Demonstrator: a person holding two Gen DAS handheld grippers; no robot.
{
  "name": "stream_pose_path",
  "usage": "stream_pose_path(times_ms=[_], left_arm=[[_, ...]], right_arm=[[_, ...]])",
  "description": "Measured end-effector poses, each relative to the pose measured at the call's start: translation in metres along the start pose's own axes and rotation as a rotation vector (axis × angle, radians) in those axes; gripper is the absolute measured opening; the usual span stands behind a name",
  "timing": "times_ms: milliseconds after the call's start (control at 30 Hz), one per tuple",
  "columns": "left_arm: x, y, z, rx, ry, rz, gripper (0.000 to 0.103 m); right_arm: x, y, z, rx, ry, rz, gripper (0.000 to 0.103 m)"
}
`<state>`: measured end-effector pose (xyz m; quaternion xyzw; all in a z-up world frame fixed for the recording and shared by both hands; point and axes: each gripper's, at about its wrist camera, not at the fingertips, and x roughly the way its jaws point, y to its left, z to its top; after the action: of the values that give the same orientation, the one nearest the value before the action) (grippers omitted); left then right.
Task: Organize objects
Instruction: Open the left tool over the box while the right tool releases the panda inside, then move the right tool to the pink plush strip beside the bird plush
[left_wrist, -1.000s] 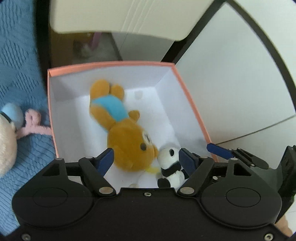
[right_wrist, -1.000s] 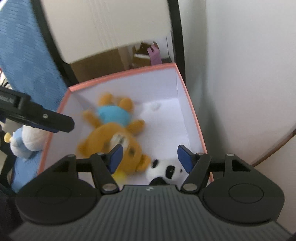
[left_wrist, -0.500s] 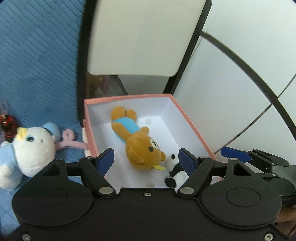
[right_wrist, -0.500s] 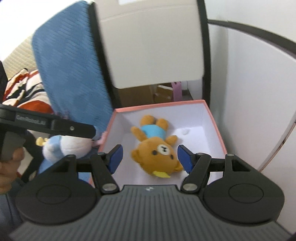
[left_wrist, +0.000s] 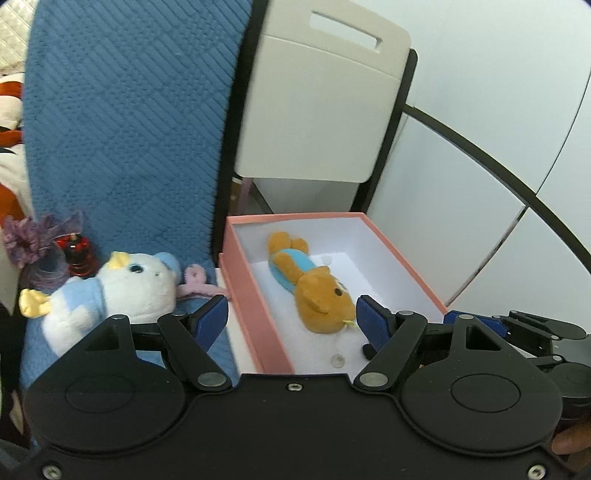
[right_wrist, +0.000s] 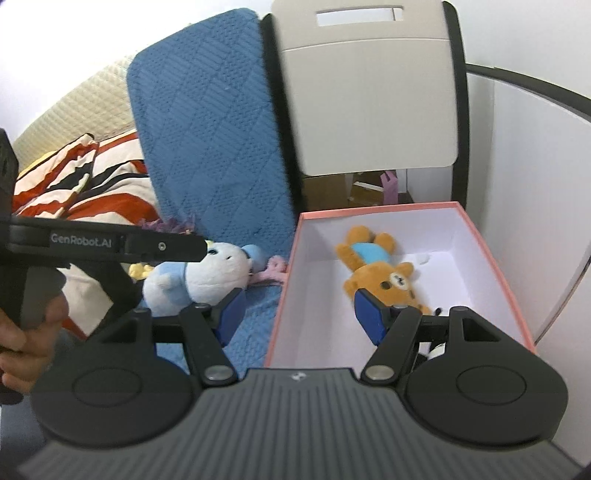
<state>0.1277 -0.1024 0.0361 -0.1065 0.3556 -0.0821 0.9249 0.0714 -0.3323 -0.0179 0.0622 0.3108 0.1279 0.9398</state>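
Observation:
A pink box (left_wrist: 243, 280) (right_wrist: 491, 254) with a white inside holds a brown bear plush in a blue shirt (left_wrist: 314, 284) (right_wrist: 380, 269); a small panda plush is mostly hidden behind the fingers. A white and light-blue penguin plush (left_wrist: 122, 288) (right_wrist: 199, 280) lies on the blue blanket left of the box, with a small pink plush (left_wrist: 195, 280) beside it. My left gripper (left_wrist: 291, 321) is open and empty above the box's near left wall. My right gripper (right_wrist: 295, 314) is open and empty over the same wall, and shows in the left wrist view (left_wrist: 517, 325).
A blue quilted blanket (left_wrist: 129, 129) drapes behind the toys. A white chair back (left_wrist: 317, 110) stands behind the box. A red bottle (left_wrist: 77, 254) and a purple scrunchie (left_wrist: 33, 236) sit far left. A striped pillow (right_wrist: 85, 184) lies left. White panels (left_wrist: 480, 203) are at right.
Both grippers have pulled back and up from inside the box, so the box looks smaller and the penguin, blanket and chair have come into view. The jaws stay open.

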Motion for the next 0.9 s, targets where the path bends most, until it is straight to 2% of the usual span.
stream_pose_path(times_ms=[400, 733, 900], left_arm=[[-0.04, 0.042, -0.038, -0.064, -0.061, 0.046, 0.074], [-0.067, 0.062, -0.063, -0.059, -0.107, 0.109, 0.077], [-0.071, 0.072, -0.071, -0.077, -0.122, 0.123, 0.082]], right_arm=[[-0.001, 0.046, -0.029, 0.02, -0.008, 0.029, 0.067], [0.006, 0.077, -0.041, -0.007, 0.0, 0.025, 0.068], [0.014, 0.083, -0.047, -0.014, 0.017, 0.022, 0.068]])
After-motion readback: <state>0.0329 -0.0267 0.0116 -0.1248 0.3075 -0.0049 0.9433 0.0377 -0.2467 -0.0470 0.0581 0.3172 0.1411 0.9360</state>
